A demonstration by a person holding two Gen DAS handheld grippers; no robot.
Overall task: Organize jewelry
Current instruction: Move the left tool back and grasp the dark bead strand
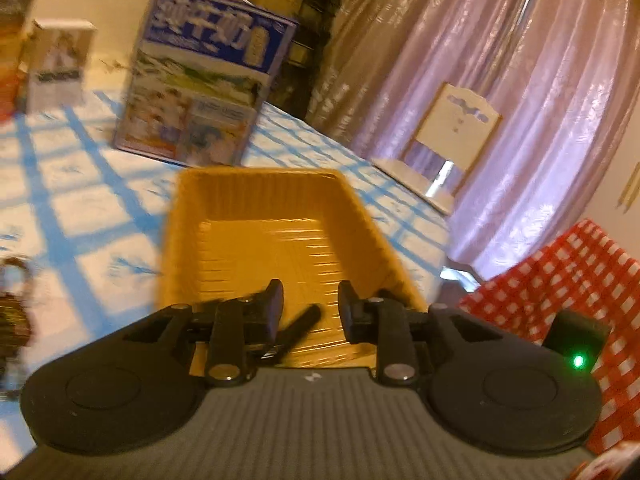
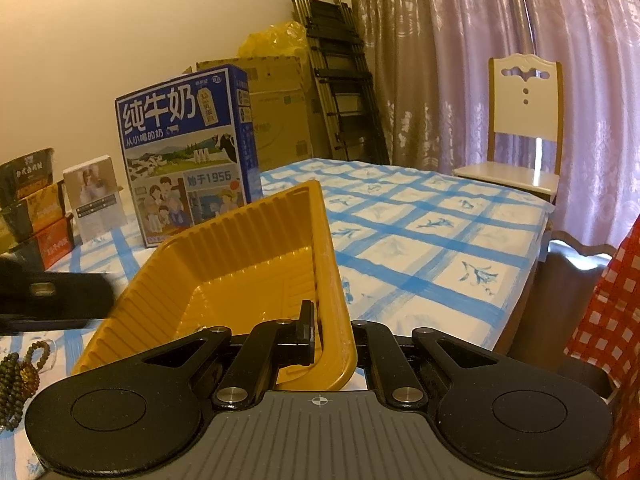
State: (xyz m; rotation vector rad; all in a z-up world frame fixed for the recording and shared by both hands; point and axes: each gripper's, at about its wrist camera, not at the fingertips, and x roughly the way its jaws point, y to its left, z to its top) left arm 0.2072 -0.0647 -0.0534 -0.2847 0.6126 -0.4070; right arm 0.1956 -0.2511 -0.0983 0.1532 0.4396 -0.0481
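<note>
A yellow ribbed plastic tray (image 2: 248, 248) is held tilted above the table in the right wrist view. My right gripper (image 2: 326, 332) is shut on the tray's right wall, one finger (image 2: 306, 328) inside it. In the left wrist view the tray (image 1: 272, 240) lies just ahead of my left gripper (image 1: 310, 304), which is open over its near end; a dark stick-like part (image 1: 302, 326) shows between the fingers. Dark bead bracelets (image 2: 16, 376) lie on the cloth at the left, and they also show blurred in the left wrist view (image 1: 14, 312).
A blue milk carton box (image 2: 188, 156) stands behind the tray. Small boxes (image 2: 94, 200) and stacked packs (image 2: 32, 208) stand at the far left. The table has a blue-checked cloth (image 2: 420, 236). A white chair (image 2: 520, 128) and a red-checked cloth (image 2: 608, 312) are to the right.
</note>
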